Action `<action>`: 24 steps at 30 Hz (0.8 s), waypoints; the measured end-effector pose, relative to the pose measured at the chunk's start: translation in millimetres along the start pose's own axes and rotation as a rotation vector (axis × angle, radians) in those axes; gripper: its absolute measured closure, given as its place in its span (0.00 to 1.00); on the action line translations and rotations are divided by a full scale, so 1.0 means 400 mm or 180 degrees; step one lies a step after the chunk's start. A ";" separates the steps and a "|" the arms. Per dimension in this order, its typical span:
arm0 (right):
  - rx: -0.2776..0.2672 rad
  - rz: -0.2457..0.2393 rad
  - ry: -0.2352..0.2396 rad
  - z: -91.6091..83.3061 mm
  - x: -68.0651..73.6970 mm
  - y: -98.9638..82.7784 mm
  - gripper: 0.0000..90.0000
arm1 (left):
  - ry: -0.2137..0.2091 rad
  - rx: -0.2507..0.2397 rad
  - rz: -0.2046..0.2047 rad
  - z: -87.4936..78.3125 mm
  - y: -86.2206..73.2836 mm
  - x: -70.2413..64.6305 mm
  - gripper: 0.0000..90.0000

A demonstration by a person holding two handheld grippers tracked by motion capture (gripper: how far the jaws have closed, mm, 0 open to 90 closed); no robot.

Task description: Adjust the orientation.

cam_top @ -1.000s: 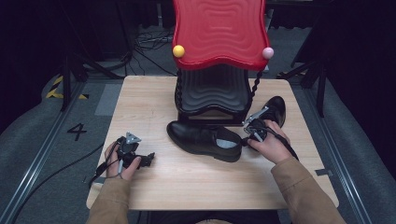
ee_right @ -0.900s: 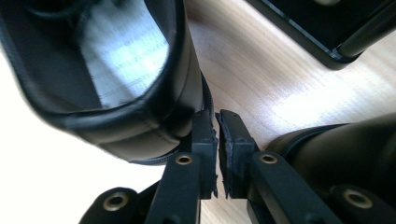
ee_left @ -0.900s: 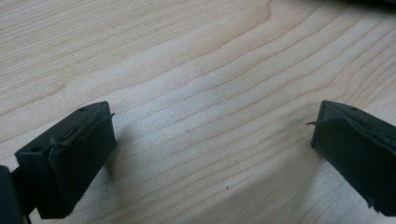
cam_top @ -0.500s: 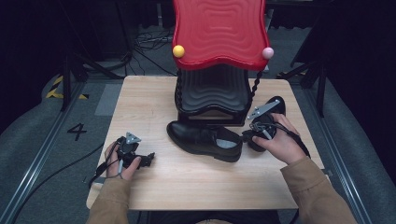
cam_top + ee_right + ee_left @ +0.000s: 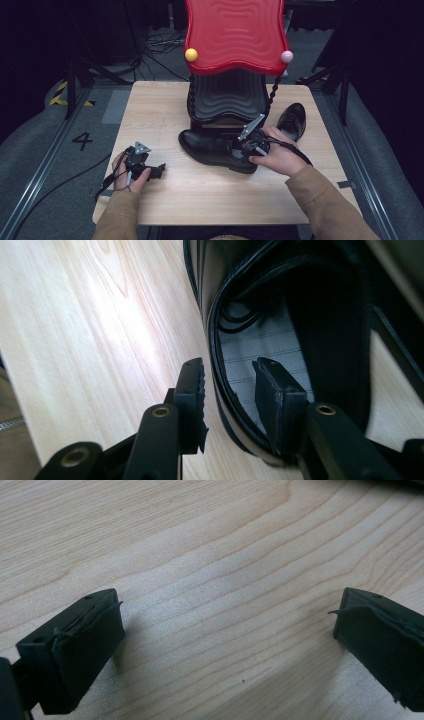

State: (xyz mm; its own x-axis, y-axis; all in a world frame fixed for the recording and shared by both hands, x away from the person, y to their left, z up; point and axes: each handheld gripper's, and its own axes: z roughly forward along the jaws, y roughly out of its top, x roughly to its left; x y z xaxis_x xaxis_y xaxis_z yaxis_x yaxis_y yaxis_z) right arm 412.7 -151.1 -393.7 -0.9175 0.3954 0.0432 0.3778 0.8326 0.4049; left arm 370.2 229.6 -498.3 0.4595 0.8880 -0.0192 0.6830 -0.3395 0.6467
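Observation:
A black leather shoe (image 5: 212, 147) lies on its sole in front of the rack, toe to the left. My right gripper (image 5: 245, 148) is at its heel. In the right gripper view the right gripper (image 5: 227, 372) stands open astride the heel rim of the shoe (image 5: 260, 340), one jaw outside the leather and one inside over the grey insole, with gaps on both sides. A second black shoe (image 5: 293, 120) lies at the back right. My left gripper (image 5: 159, 170) rests low at the table's front left, and the left gripper (image 5: 225, 625) is wide open over bare wood.
A rack with a red wavy top (image 5: 235, 35) and a black ribbed shelf (image 5: 227, 97) stands at the back middle of the wooden table (image 5: 200, 192). Yellow (image 5: 191, 54) and pink (image 5: 286, 56) balls sit at its corners. Dark floor and cables surround the table.
My right gripper has moved left from the far right shoe to the heel of the near shoe and now straddles its rim. The left gripper has stayed put.

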 end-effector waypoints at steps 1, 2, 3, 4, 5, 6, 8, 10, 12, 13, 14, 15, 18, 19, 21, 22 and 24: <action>0.0031 -0.0023 0.0018 0.009 -0.002 0.002 0.72 | 0.0000 0.0000 0.0000 0.000 0.000 0.000 0.00; 0.0091 -0.0019 0.0051 0.022 -0.003 0.005 0.72 | -0.0001 -0.0001 -0.0001 0.000 0.000 0.000 0.00; 0.0091 -0.0019 0.0051 0.022 -0.003 0.005 0.72 | -0.0001 -0.0001 -0.0001 0.000 0.000 0.000 0.00; 0.0113 -0.0037 0.0060 0.030 -0.004 0.007 0.73 | 0.0000 0.0000 0.0000 0.000 0.000 0.000 0.00; 0.0191 -0.0035 0.0077 0.041 -0.004 0.009 0.73 | -0.0001 0.0000 -0.0001 0.000 0.000 0.000 0.00; 0.0281 -0.0069 0.0094 0.058 -0.003 0.013 0.74 | 0.0000 -0.0001 -0.0001 0.000 0.000 0.000 0.00; 0.0325 -0.0106 0.0121 0.068 -0.004 0.014 0.76 | 0.0000 -0.0001 0.0000 0.000 0.000 0.000 0.00; 0.0408 -0.0129 0.0150 0.080 -0.003 0.016 0.81 | 0.0000 0.0000 0.0000 0.000 0.000 0.000 0.00; 0.0490 -0.0102 0.0164 0.087 0.000 0.018 0.85 | -0.0001 0.0000 0.0000 0.000 0.000 0.000 0.00; 0.0517 -0.0129 0.0149 0.088 0.001 0.019 0.89 | 0.0000 -0.0001 0.0000 0.000 0.000 0.000 0.00; 0.0514 -0.0153 0.0144 0.089 -0.001 0.019 0.90 | 0.0000 0.0000 0.0000 0.000 0.000 0.000 0.00; 0.0511 -0.0159 0.0148 0.089 -0.002 0.019 0.92 | -0.0001 0.0000 0.0000 0.000 0.000 0.000 0.00; 0.0541 -0.0260 0.0100 0.088 0.001 0.022 0.95 | 0.0000 0.0000 0.0000 0.000 0.000 0.000 0.00; 0.0509 -0.0342 0.0090 0.089 0.001 0.024 0.96 | 0.0000 0.0000 0.0000 0.000 0.000 0.000 0.00; 0.0466 -0.0305 0.0155 0.087 0.008 0.025 0.96 | -0.0004 0.0003 -0.0005 0.000 0.000 0.000 0.00; 0.0411 -0.0290 0.0165 0.083 0.014 0.027 0.96 | -0.0001 0.0000 0.0000 0.000 0.000 0.000 0.00; 0.0302 -0.0268 0.0182 0.072 0.027 0.031 0.96 | -0.0001 0.0001 0.0000 0.000 0.000 0.000 0.00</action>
State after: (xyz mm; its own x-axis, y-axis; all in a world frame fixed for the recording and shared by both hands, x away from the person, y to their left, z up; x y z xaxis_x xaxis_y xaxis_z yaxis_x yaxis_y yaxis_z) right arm 411.0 -125.5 -414.5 -0.9510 0.3020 0.0657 0.3067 0.8960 0.3211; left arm 370.2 229.6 -498.3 0.4598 0.8878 -0.0194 0.6832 -0.3397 0.6464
